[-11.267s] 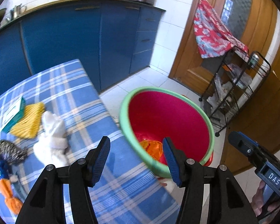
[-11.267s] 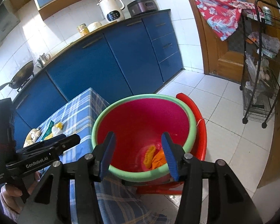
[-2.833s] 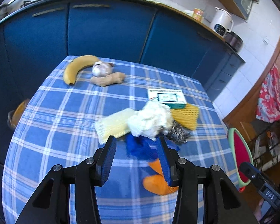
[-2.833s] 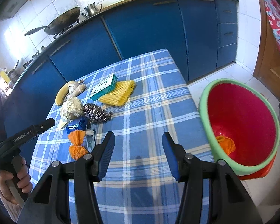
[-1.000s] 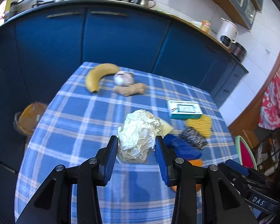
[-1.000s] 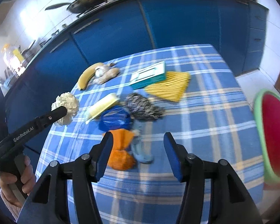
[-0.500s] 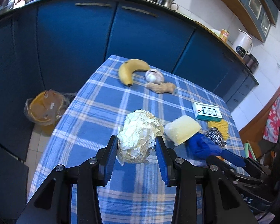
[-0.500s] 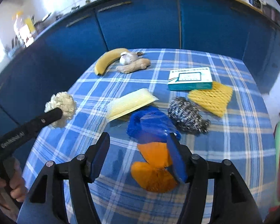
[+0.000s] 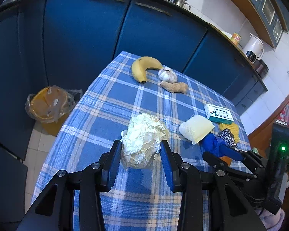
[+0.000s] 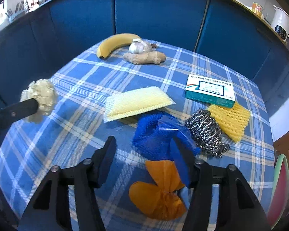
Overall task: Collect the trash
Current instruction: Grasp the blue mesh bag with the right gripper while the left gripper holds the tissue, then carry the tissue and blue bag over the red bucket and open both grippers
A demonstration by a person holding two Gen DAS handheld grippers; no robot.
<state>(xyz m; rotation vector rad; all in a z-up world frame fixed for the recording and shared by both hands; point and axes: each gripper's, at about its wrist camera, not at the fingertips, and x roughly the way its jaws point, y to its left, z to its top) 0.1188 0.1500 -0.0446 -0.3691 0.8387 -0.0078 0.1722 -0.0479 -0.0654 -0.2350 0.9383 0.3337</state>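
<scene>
Tilting down, the left gripper (image 9: 141, 155) squeezes crinkly paper (image 9: 143, 139); the right gripper (image 10: 144, 154), closing, straddles blue mesh (image 10: 154, 134), not pinching.

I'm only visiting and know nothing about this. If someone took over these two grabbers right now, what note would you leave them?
Left hand-held gripper: shut on the crumpled paper ball, held above the table.
Right hand-held gripper: open; its jaws have just been closing over the blue net and are not yet pinching it.
On the table: orange wrapper, yellow foam net, steel scourer, sponge, box. The bin shows at the right edge.
Done: paper ball picked up.
Left: carry it to the bin, grab the blue net, then likely the other scraps.
</scene>
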